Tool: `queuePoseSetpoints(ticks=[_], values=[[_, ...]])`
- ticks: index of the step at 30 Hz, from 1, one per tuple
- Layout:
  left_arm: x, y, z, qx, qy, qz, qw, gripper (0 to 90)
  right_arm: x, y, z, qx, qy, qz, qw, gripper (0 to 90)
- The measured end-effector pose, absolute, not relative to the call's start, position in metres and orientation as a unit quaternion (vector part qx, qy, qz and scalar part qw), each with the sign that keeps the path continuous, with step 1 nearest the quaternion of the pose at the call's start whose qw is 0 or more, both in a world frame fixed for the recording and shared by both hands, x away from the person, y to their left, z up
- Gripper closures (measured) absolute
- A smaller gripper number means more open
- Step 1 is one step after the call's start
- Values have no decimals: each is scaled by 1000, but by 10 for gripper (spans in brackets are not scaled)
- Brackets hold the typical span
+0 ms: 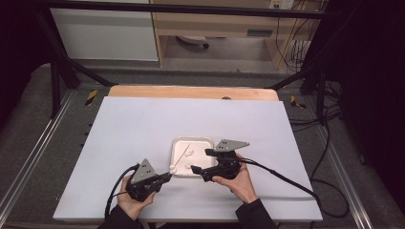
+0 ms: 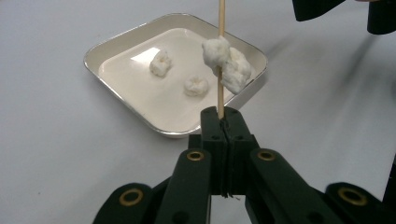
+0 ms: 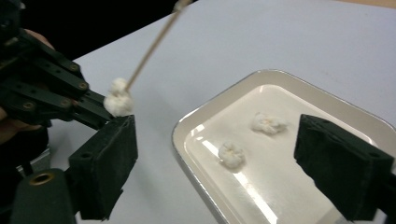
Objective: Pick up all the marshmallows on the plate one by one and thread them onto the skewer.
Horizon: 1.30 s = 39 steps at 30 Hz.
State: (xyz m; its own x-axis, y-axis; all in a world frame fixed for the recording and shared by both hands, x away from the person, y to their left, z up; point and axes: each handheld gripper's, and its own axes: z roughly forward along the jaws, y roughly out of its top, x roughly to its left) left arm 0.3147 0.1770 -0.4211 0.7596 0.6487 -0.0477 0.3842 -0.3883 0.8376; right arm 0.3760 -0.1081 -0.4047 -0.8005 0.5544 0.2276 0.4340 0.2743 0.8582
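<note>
Left gripper (image 2: 223, 122): jaws pressed together on the lower end of a thin wooden skewer (image 2: 221, 70), which rises tilted over the near edge of the white square dish (image 2: 112, 44). Two white popcorn pieces threaded on skewer (image 2: 227, 63), low down, just above the jaws. Two loose popcorn pieces (image 2: 159, 63) lie inside the dish, apart from each other. Right gripper (image 3: 219, 172): jaws spread wide, nothing between them, poised over the dish's near side. Dish sits on the white table sheet (image 1: 143, 124).
</note>
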Motion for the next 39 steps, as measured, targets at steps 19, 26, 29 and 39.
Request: queuePoseSetpoints(ticks=[19, 26, 29, 39], values=[[317, 201, -422, 805, 336, 141, 469, 885, 407, -85, -412, 347, 805, 470, 107, 28], [318, 203, -422, 804, 338, 140, 469, 885, 426, -69, -421, 356, 810, 452, 115, 152], [318, 202, -422, 804, 338, 139, 469, 885, 433, -66, -428, 356, 815, 440, 124, 218], [319, 203, -422, 805, 338, 137, 469, 885, 441, -50, -445, 358, 831, 404, 133, 360]])
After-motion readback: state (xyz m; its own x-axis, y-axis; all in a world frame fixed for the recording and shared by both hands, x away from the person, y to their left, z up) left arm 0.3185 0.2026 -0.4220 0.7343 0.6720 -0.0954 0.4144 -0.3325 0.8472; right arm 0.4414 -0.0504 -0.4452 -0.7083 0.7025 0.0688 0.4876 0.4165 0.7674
